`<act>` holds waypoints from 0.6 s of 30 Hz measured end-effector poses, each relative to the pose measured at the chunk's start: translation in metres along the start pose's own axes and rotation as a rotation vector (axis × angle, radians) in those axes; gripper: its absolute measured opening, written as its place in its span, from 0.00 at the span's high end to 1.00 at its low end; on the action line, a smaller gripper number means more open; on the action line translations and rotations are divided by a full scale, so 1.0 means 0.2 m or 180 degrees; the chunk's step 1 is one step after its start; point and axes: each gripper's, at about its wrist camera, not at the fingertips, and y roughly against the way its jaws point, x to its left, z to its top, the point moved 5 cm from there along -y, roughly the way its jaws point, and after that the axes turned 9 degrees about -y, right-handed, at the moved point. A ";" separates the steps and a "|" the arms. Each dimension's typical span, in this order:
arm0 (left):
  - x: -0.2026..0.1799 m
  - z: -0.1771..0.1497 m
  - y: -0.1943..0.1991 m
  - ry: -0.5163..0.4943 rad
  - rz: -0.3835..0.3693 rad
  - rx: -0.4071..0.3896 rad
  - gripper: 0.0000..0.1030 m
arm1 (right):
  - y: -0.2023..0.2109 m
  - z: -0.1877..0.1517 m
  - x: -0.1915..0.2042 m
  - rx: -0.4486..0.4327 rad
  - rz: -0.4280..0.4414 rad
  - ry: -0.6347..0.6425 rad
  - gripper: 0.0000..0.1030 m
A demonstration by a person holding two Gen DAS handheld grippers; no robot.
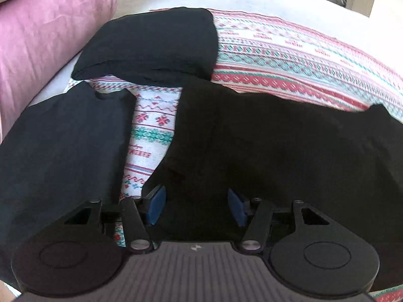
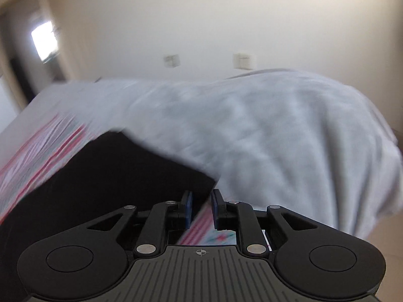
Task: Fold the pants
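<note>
Left gripper (image 1: 197, 207) spread wide over black pants (image 1: 264, 138); right gripper (image 2: 201, 210) narrowly parted, gripping nothing, pants (image 2: 113, 176) left of jaws.

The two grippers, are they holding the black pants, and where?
No. The left gripper is open above the black pants, pinching nothing. The right gripper has a narrow gap with only the patterned blanket showing through.

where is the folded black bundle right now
In the left wrist view the folded black bundle lies upper left of centre on the patterned blanket, beside the pink cushion and just beyond the spread black pants.
</note>
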 end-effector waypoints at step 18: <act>0.14 0.16 -0.13 0.0809 -0.0174 -0.0366 0.36 | 0.56 -1.20 1.87 0.0983 0.2698 0.3634 0.78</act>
